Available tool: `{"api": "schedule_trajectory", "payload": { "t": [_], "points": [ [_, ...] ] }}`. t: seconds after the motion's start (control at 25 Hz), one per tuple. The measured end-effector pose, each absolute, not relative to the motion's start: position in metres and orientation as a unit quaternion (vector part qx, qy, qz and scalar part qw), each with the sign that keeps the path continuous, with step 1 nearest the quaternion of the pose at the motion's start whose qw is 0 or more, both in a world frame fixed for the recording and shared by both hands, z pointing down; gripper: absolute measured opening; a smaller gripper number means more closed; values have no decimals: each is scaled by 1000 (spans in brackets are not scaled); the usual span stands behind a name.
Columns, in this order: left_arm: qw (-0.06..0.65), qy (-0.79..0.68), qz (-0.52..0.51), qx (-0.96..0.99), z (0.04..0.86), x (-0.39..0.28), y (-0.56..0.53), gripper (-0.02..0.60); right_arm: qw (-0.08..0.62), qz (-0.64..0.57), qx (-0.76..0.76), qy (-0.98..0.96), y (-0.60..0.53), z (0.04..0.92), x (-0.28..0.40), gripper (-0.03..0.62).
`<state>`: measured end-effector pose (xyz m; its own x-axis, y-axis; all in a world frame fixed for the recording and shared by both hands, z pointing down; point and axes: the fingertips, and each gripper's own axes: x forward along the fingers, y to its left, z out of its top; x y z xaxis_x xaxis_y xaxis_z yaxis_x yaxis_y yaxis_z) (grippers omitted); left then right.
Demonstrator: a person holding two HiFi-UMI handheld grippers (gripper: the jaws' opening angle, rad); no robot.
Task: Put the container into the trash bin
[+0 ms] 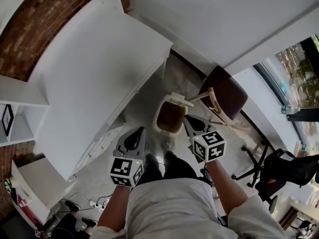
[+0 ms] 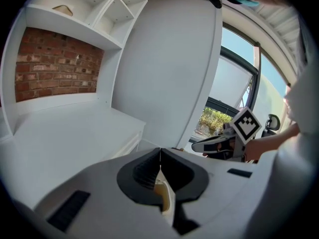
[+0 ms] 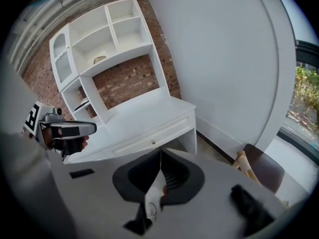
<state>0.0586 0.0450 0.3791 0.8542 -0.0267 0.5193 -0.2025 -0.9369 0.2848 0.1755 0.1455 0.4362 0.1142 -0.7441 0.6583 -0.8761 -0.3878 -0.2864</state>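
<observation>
Closest to the camera is the person's light shirt, with both arms reaching out and down. The left gripper has its jaws pressed tight together, with nothing in between. The right gripper is the same: jaws squeezed closed and nothing held. Both point forward and down at the floor in front of the person's dark legs.

Just past the gripper tips stands the trash bin. It is cream on the outside and brown inside. Its flap lid is tipped up, so the mouth faces up at the person. I think the grippers are held over it because that is where the container should go.

I cannot see the container anywhere. It is not in either gripper, not on the floor and not on the desk. It may be down in the bin already, since the brown inside could be a bag or the container itself, but I cannot tell. So I cannot say which way it points or how its long side lies.

Right beside the bin is a wooden chair with a dark red seat. A big white desk is on the left, with nothing on top. A black office chair stands further right. Farthest away are a white wall, a brick wall and a window.
</observation>
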Motion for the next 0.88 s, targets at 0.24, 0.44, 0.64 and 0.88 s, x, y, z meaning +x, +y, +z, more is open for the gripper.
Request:
{"api": "schedule_trajectory", "payload": {
  "t": [0.24,0.44,0.64,0.88],
  "points": [
    [154,-69,254,952,351,56,36,17,75,356,749,-555,141,389,163,30],
    [150,-71,244,955,328,52,36,17,74,334,749,-568,138,350,151,31],
    [144,-65,237,959,307,52,38,17,56,315,747,-583,132,317,150,30],
    [138,-60,215,965,285,52,43,17,55,292,749,-592,131,289,146,29]
  ]
}}
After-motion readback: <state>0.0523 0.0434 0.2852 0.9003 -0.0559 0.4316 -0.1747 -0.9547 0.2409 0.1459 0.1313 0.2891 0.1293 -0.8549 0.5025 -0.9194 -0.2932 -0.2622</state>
